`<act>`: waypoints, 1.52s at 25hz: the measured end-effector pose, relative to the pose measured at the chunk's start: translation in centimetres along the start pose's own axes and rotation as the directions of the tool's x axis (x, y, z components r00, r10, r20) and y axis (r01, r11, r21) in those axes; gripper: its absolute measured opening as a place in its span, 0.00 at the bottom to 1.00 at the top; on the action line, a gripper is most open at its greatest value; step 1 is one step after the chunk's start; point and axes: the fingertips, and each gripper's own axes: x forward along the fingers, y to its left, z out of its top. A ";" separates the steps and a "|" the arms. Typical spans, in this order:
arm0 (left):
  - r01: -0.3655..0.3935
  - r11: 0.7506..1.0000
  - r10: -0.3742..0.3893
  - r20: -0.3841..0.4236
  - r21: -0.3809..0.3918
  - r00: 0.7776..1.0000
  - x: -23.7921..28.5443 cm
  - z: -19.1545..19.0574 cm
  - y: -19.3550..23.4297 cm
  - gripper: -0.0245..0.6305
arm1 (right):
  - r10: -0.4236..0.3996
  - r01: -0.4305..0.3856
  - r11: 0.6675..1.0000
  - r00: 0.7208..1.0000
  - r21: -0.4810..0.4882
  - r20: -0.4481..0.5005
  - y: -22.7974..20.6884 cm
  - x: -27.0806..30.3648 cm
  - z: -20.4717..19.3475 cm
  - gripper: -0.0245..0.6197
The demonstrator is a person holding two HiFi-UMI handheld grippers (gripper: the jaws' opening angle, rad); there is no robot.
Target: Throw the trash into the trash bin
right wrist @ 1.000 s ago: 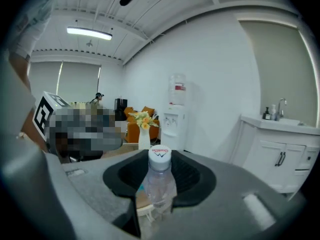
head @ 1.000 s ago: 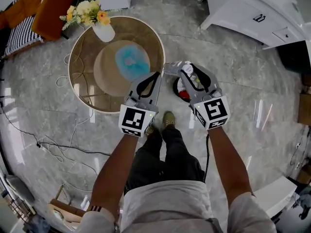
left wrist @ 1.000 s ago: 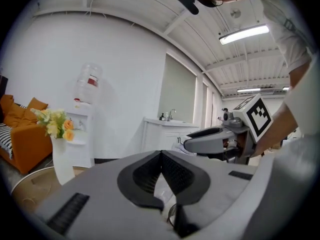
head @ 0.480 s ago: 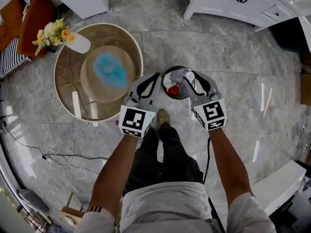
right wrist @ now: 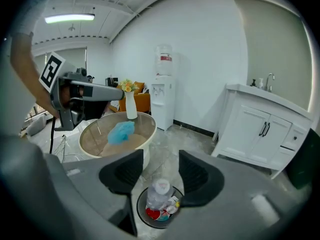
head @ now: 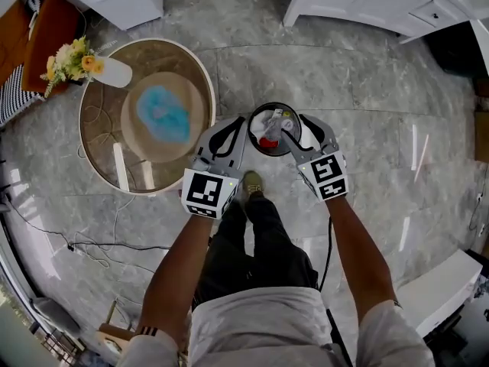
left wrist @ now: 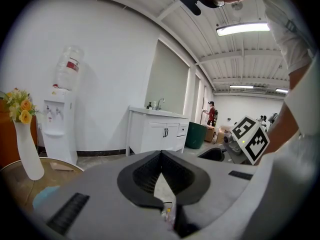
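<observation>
Going left to right in the head view: the round bench [head: 126, 167] with a flower vase [head: 107, 71] is off to the left. Next is the left gripper [head: 240, 122], hanging just beside the left edge of the trash bin [right wrist: 141, 209]. Its jaws are pressed together, and in the left gripper view a small crinkly wrapper scrap [left wrist: 166, 212] looks pinched between them. The bin stands on the floor [head: 367, 75] in the middle. The right gripper [head: 294, 125] is over the bin's right side. Its jaws are spread, have just been opening, and the pads touch nothing. The plastic bottle [right wrist: 157, 193] lies below that gripper inside the bin, on top of other trash.
</observation>
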 end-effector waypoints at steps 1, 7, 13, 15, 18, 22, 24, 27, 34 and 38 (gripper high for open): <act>-0.004 1.000 0.004 -0.001 -0.001 1.000 0.0 0.0 0.1 0.04 | 0.003 -0.003 1.000 1.000 0.004 0.002 0.0 0.1 0.1 0.37; -0.041 0.999 0.041 0.002 -0.008 0.999 -0.7 0.0 1.0 0.04 | 0.038 -0.037 0.999 0.997 -0.014 0.067 1.0 0.3 1.7 0.20; -0.086 0.996 0.086 -0.001 -0.015 0.996 -2.6 -0.5 2.3 0.04 | 0.098 -0.093 0.995 0.980 -0.036 0.173 3.9 0.6 4.6 0.04; -0.111 0.994 0.111 0.000 -0.022 0.994 -3.5 -0.7 2.9 0.04 | 0.131 -0.124 0.991 0.969 -0.045 0.208 5.2 0.8 6.0 0.04; -0.156 0.987 0.157 0.003 -0.032 0.988 -5.1 -1.0 4.2 0.04 | 0.182 -0.172 0.983 0.949 -0.058 0.256 7.5 1.2 8.4 0.04; -0.214 0.976 0.215 0.005 -0.043 0.977 -7.7 -1.3 6.0 0.04 | 0.252 -0.239 0.968 0.919 -0.082 0.302 11.2 2.0 11.3 0.04; -0.241 0.969 0.242 0.007 -0.049 0.970 -9.2 -1.4 6.8 0.04 | 0.289 -0.271 0.957 0.905 -0.101 0.312 13.3 2.3 12.5 0.04; -0.277 0.959 0.279 0.011 -0.058 0.960 -11.8 -1.7 8.1 0.04 | 0.336 -0.309 0.942 0.888 -0.133 0.315 16.6 3.1 14.1 0.04; -0.336 0.940 0.338 0.015 -0.060 0.941 -17.5 -2.6 11.7 0.04 | 0.395 -0.357 0.918 0.862 -0.174 0.318 23.3 5.0 16.8 0.04; -0.361 0.932 0.362 0.015 -0.040 0.932 -20.4 -3.0 14.1 0.04 | 0.404 -0.360 0.913 0.860 -0.190 0.312 26.2 6.4 17.6 0.04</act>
